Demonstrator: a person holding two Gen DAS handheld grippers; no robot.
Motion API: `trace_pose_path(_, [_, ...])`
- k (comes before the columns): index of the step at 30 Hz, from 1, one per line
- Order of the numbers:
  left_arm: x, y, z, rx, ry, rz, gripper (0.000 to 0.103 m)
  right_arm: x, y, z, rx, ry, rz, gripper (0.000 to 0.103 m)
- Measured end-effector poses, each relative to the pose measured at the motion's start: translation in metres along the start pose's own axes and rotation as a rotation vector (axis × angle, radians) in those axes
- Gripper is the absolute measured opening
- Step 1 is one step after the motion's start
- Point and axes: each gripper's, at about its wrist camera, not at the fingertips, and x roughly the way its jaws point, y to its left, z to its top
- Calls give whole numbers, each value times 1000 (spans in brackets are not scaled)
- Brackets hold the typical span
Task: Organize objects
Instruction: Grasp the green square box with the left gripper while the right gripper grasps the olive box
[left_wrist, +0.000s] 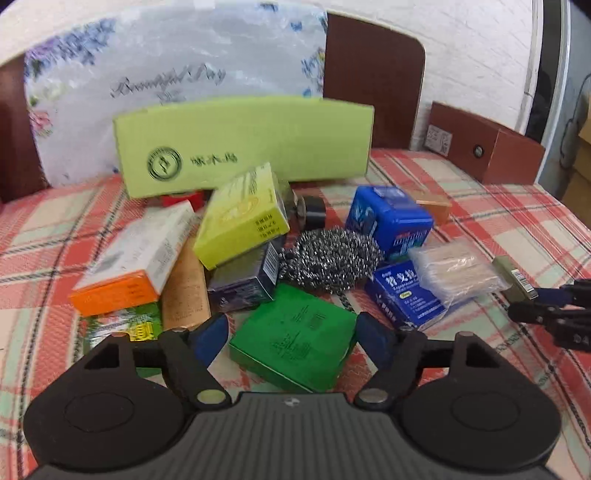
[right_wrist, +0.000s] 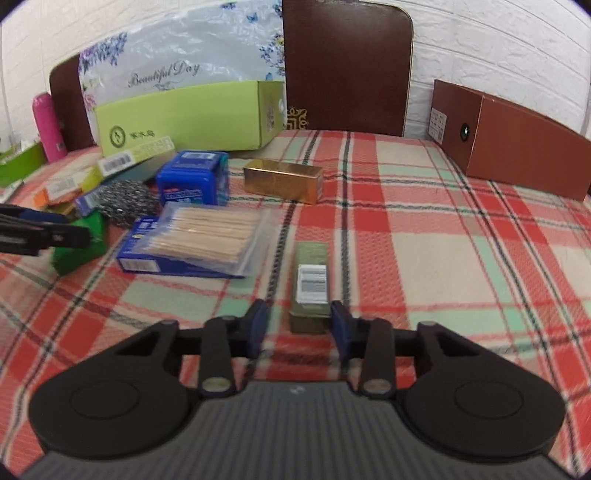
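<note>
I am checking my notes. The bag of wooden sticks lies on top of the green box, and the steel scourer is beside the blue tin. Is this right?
Not quite. The bag of sticks lies on the flat blue box, not on the green box, which sits apart between the left gripper's fingers. The right wrist view shows it. The scourer is indeed beside the blue tin.

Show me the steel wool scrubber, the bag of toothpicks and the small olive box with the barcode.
steel wool scrubber (left_wrist: 328, 260): left wrist view, middle of the coil.
bag of toothpicks (right_wrist: 214, 236): right wrist view, middle of the sticks.
olive box (right_wrist: 311, 254): right wrist view, top face beyond the label.
</note>
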Motion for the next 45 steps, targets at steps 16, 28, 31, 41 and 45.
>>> trace_pose_path(16, [-42,-17,-41,12,52,79,69,-13,38,3,145,-32,-97,62])
trace_pose_path(28, [-52,-8,-44,-7,86,58,69,-19,54,-10,134,7,1,22])
trace_pose_path(31, [-55,-9,-46,-18,91,75,70,-31,79,-19,67,25,101,22])
trace_pose_path(41, [-60,-10,-49,-37,107,116,73,-31,127,-22,-13,42,118,27])
trace_pose_path(45, [-59,-10,-48,-37,111,116,73,-29,124,-21,8,40,108,27])
